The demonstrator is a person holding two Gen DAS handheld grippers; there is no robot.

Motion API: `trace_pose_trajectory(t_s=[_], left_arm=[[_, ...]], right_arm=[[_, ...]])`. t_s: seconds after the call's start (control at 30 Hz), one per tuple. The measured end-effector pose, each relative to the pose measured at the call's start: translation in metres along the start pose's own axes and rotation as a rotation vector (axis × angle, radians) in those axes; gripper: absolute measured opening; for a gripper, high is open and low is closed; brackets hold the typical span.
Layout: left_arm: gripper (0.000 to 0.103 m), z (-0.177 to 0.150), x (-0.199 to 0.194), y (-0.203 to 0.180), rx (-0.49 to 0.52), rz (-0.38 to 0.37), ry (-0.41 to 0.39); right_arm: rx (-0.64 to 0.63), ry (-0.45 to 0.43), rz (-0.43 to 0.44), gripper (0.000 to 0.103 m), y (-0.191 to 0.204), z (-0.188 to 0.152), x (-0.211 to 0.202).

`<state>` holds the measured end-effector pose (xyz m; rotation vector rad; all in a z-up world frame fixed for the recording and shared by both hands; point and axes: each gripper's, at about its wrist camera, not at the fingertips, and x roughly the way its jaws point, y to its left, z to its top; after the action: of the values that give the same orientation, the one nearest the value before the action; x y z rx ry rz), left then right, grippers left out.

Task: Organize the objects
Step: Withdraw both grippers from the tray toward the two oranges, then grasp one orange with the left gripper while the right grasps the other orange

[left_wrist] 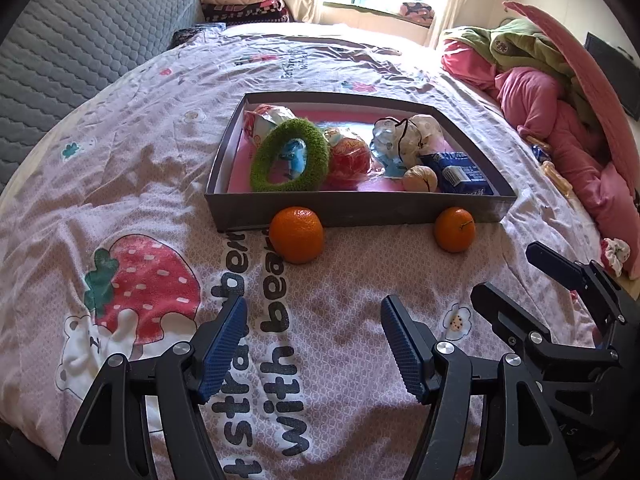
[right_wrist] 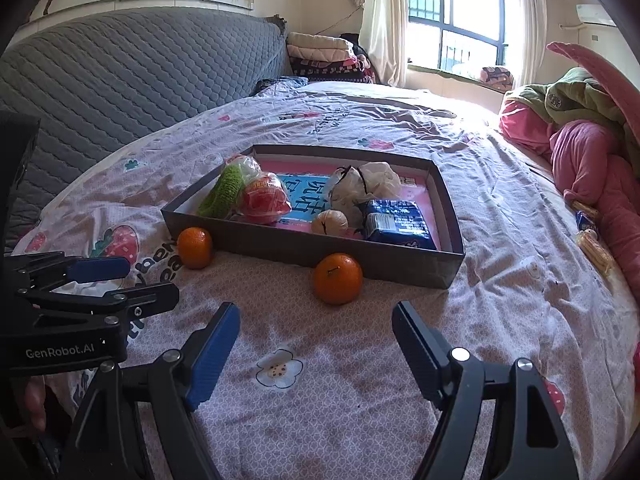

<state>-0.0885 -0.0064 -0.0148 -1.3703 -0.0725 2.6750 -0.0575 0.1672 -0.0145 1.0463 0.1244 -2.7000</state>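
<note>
A shallow grey box [left_wrist: 360, 206] [right_wrist: 304, 246] lies on the bed. It holds a green fuzzy ring [left_wrist: 290, 156] [right_wrist: 220, 192], a red wrapped ball [left_wrist: 348, 158] [right_wrist: 264, 200], a walnut [left_wrist: 419, 179] [right_wrist: 329, 222], a blue packet [left_wrist: 460, 174] [right_wrist: 396, 222] and tied plastic bags [left_wrist: 408, 136] [right_wrist: 364, 184]. Two oranges sit on the sheet against the box's near wall: a left orange [left_wrist: 296, 234] [right_wrist: 195, 248] and a right orange [left_wrist: 455, 229] [right_wrist: 338, 278]. My left gripper [left_wrist: 312, 344] is open and empty, short of the left orange. My right gripper [right_wrist: 314, 352] is open and empty, short of the right orange.
The bed sheet [left_wrist: 340, 280] has a strawberry print. A grey quilted headboard [right_wrist: 120, 76] stands at the left. Pink and green bedding [left_wrist: 540, 92] is piled at the right. Folded blankets [right_wrist: 324, 56] and a window are at the back. Small snack packets [right_wrist: 592, 240] lie at the right edge.
</note>
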Motion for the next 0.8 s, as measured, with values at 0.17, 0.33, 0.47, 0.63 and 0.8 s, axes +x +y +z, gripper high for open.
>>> trace_pose_trajectory(t_s=[0.17, 0.33, 0.47, 0.63, 0.8], left_arm=[[0.071, 0.0, 0.005, 0.002, -0.016, 0.0, 0.009], [0.071, 0.003, 0.013, 0.005, -0.022, -0.001, 0.013], [0.071, 0.006, 0.019, 0.006, -0.018, 0.004, 0.011], [0.071, 0.014, 0.024, 0.011, -0.01, 0.011, -0.004], [0.071, 0.021, 0.03, 0.016, -0.027, 0.002, -0.004]], right_arm=[[0.0, 0.013, -0.008, 0.078, 0.0, -0.002, 0.004], [0.025, 0.023, -0.009, 0.078, -0.004, 0.0, 0.01], [0.031, 0.029, -0.015, 0.078, -0.005, 0.0, 0.016], [0.043, 0.028, -0.022, 0.078, -0.008, 0.003, 0.021], [0.066, 0.033, -0.024, 0.078, -0.013, 0.008, 0.027]])
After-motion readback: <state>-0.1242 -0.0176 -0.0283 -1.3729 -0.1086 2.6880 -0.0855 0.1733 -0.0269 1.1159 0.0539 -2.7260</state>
